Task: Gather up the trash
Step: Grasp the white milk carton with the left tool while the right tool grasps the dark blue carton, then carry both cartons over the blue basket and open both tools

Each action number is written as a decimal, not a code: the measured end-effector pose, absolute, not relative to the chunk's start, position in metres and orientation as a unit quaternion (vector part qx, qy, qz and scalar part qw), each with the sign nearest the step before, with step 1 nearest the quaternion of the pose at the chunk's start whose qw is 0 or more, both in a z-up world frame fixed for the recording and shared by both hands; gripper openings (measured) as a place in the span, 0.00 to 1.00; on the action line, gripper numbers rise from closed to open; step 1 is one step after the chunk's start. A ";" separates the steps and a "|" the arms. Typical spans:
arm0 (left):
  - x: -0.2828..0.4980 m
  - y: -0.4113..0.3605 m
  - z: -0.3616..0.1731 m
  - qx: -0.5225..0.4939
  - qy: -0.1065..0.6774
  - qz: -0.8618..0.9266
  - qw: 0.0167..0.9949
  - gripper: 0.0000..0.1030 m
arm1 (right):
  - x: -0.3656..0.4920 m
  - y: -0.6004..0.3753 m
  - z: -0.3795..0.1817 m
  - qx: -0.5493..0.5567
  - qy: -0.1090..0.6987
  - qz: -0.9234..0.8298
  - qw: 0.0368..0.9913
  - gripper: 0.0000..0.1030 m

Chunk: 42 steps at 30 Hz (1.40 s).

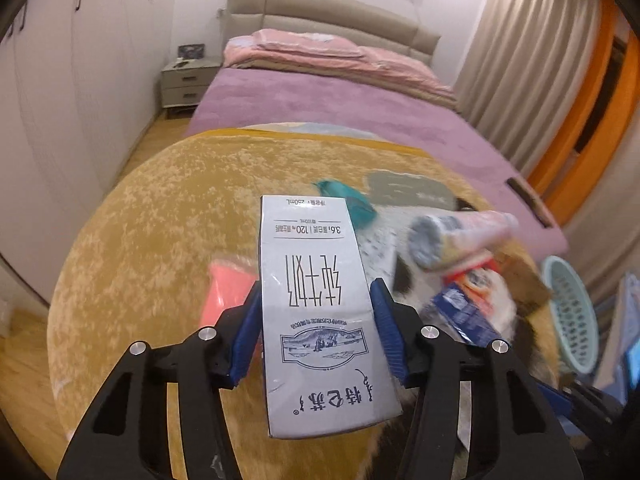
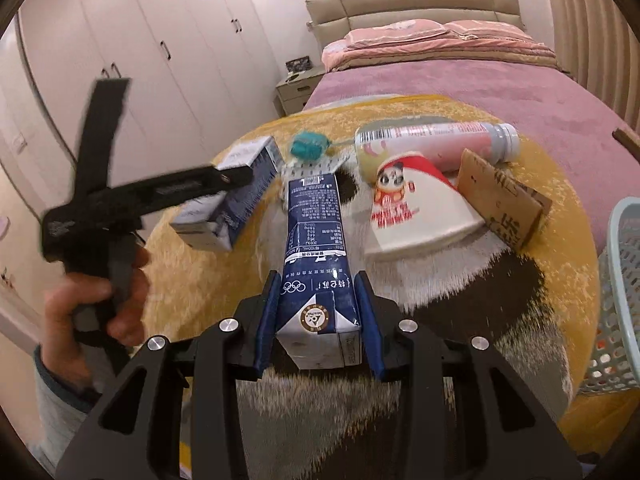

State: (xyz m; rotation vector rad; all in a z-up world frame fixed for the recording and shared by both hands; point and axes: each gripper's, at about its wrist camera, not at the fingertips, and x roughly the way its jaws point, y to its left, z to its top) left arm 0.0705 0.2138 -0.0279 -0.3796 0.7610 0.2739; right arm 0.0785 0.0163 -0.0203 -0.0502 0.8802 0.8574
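The left tool (image 1: 316, 312) is pinching a grey carton (image 1: 320, 304) above the rug (image 1: 140, 240), and the right tool (image 2: 318, 300) is pinching a blue carton (image 2: 316, 248). Neither carton is in the basket (image 2: 624, 300) at the right yet. Still lying on the rug are a teal scrap (image 2: 308, 146), a bottle (image 2: 440, 138), a cup (image 2: 416, 208) and a cardboard piece (image 2: 500, 196). The rug is covering the foot of a purple bed (image 1: 340, 100); wardrobes (image 1: 60, 80) are lining the left wall.
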 end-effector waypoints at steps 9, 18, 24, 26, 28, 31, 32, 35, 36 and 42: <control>0.018 0.198 -0.015 -0.195 0.332 0.109 0.916 0.50 | 0.066 0.019 -0.038 -0.041 0.434 0.395 0.808 0.41; -0.003 0.189 -0.001 -0.186 0.313 0.109 0.925 0.50 | 0.067 0.033 -0.044 -0.058 0.438 0.373 0.816 0.41; -0.013 0.187 0.012 -0.183 0.296 0.110 0.931 0.50 | 0.065 0.037 -0.034 -0.093 0.423 0.362 0.825 0.32; -0.015 0.185 0.017 -0.183 0.289 0.109 0.934 0.50 | 0.064 0.034 -0.030 -0.095 0.413 0.365 0.829 0.32; -0.015 0.181 0.022 -0.181 0.281 0.104 0.937 0.50 | 0.063 0.027 -0.022 -0.084 0.404 0.369 0.833 0.32; -0.011 0.172 0.032 -0.171 0.270 0.094 0.943 0.50 | 0.065 0.012 -0.008 -0.067 0.392 0.370 0.840 0.32; -0.009 0.169 0.035 -0.168 0.267 0.090 0.945 0.50 | 0.066 0.005 -0.002 -0.060 0.384 0.369 0.844 0.32; 0.003 0.155 0.042 -0.159 0.262 0.071 0.949 0.50 | 0.070 -0.009 0.012 -0.046 0.372 0.363 0.853 0.32; 0.006 0.152 0.042 -0.156 0.262 0.066 0.950 0.50 | 0.073 -0.016 0.016 -0.041 0.369 0.360 0.856 0.32; 0.035 0.123 0.045 -0.143 0.263 0.023 0.954 0.50 | 0.087 -0.066 0.038 -0.001 0.348 0.329 0.878 0.32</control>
